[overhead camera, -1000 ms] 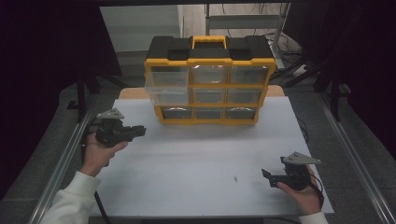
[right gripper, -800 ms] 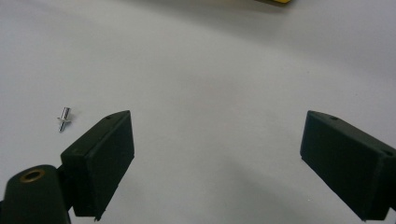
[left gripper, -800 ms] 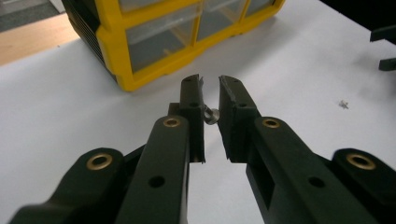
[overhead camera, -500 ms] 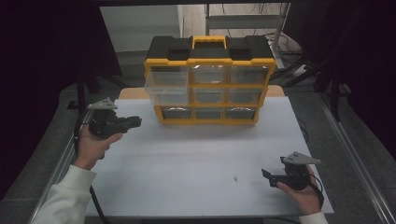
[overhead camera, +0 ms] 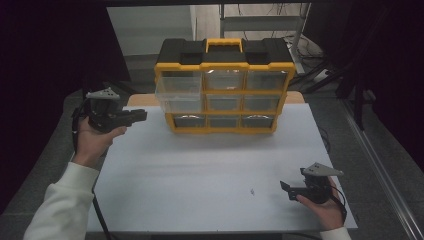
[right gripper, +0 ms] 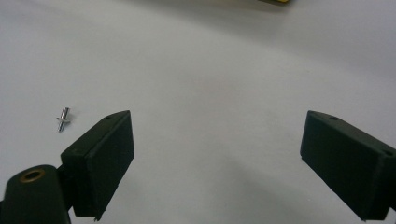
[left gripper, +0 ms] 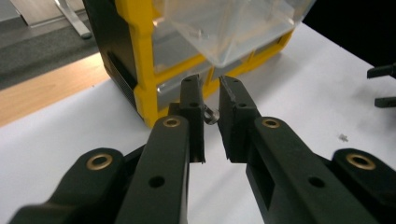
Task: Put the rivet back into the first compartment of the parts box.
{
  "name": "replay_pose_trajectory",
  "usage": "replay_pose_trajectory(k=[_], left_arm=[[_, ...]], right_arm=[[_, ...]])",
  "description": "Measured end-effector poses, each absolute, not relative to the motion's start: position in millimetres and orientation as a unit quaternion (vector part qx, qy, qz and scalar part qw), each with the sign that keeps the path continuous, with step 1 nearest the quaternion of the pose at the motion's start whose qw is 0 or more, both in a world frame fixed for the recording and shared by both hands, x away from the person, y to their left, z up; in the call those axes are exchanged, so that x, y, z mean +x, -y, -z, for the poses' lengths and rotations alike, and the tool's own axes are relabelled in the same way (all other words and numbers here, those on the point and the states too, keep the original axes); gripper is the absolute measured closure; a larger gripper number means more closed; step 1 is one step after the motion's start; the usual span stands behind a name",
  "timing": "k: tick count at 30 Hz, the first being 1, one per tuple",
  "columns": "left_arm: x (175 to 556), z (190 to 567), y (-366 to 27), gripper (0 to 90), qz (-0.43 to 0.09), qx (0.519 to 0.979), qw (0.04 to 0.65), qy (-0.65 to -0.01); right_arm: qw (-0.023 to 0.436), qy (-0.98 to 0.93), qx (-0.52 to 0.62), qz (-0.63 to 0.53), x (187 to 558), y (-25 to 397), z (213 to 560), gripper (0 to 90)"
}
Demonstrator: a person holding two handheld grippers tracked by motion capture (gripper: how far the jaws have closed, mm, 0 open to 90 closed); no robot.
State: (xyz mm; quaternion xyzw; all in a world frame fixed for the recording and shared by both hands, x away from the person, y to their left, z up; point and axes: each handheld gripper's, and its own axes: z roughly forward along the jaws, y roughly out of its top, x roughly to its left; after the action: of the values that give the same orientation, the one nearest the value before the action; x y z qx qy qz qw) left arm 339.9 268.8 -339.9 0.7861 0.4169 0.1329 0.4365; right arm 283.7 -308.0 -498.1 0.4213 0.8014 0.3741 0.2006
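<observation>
L hand-held gripper point(left gripper: 211, 109) pinching small metal bit point(left gripper: 211, 115), maybe rivet, nr organizer point(left gripper: 140, 70)

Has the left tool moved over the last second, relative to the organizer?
Yes. The left tool has risen up the high view, from below the yellow organizer's base to level with its bottom row.

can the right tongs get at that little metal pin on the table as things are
Probably yes. The right tongs rest open on the white table, and the pin lies on bare surface just off their tips, with nothing between them. The yellow drawer cabinet stands far behind.
</observation>
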Motion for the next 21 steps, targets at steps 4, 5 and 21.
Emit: replay_pose_trajectory(k=[4, 5, 21], left_arm=[[346, 328, -270, 81.3, -0.139, 0.783, 0.439, -0.419], [347, 326, -270, 81.3, -0.141, 0.782, 0.439, -0.419], [361, 279, -258, 81.3, -0.160, 0.778, 0.453, -0.406]], right_arm=[[0.200, -0.801, 0.421, -0.374, 284, 308, 498, 10.4], [0.200, -0.801, 0.422, -0.374, 284, 308, 498, 10.4], [0.199, -0.801, 0.421, -0.375, 284, 308, 498, 10.3]])
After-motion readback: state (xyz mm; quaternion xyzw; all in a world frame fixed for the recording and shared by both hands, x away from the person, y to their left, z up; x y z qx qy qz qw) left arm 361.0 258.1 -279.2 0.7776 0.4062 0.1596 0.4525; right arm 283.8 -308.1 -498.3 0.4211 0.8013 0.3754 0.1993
